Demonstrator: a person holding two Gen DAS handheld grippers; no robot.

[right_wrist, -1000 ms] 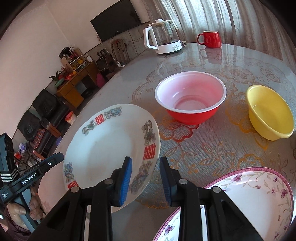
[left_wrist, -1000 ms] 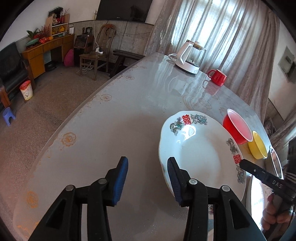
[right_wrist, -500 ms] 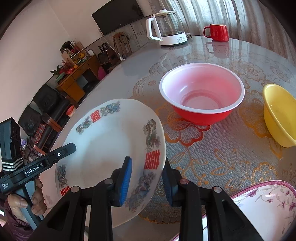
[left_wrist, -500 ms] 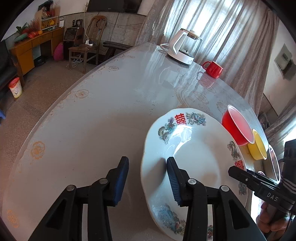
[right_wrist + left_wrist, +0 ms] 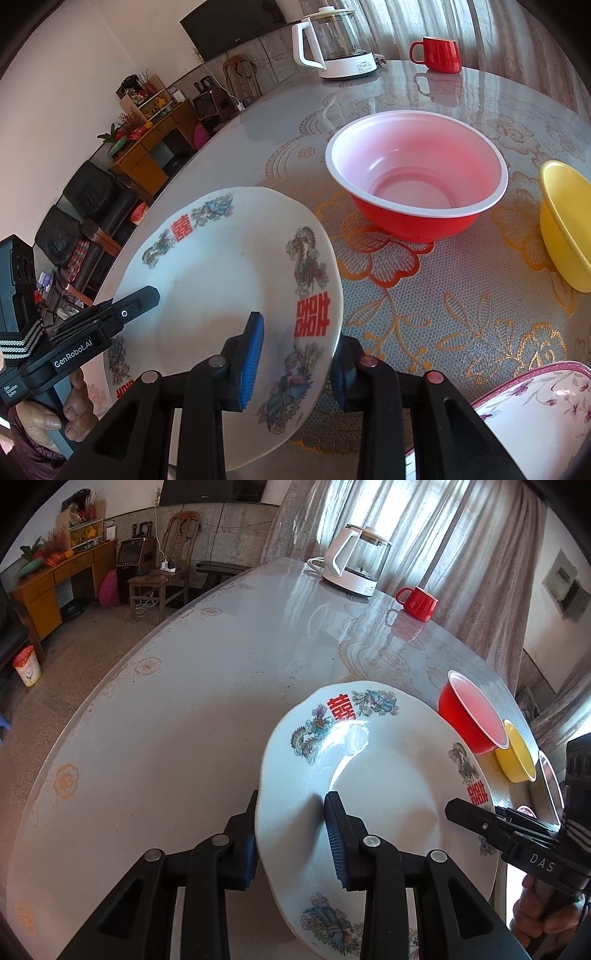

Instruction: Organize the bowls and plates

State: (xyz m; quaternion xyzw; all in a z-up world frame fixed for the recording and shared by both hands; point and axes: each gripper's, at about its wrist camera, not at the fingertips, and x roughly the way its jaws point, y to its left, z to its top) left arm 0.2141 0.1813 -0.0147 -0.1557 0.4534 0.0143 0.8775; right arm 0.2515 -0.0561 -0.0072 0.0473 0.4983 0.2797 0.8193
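Note:
A white plate (image 5: 388,775) with red characters and dragon prints is tilted above the table. My left gripper (image 5: 293,814) straddles its near rim, one blue pad on the upper face and the other hidden under the rim, its jaws closing on it. From the opposite side my right gripper (image 5: 299,343) is clamped over the plate (image 5: 221,266) the same way, one pad on top and one beneath. Beyond the plate stand a red bowl (image 5: 417,177) and a yellow bowl (image 5: 565,229). A pink-rimmed floral plate (image 5: 535,413) lies at the near right.
A white kettle (image 5: 356,565) and a red mug (image 5: 419,598) stand at the far side of the round table (image 5: 184,720). A hand (image 5: 48,417) holds the left gripper's handle. The table edge curves along the left, with floor, chairs and a desk beyond.
Both grippers slid forward over the plate's rim from opposite sides. The plate went from lying flat to tilted up. The left jaws narrowed onto the rim.

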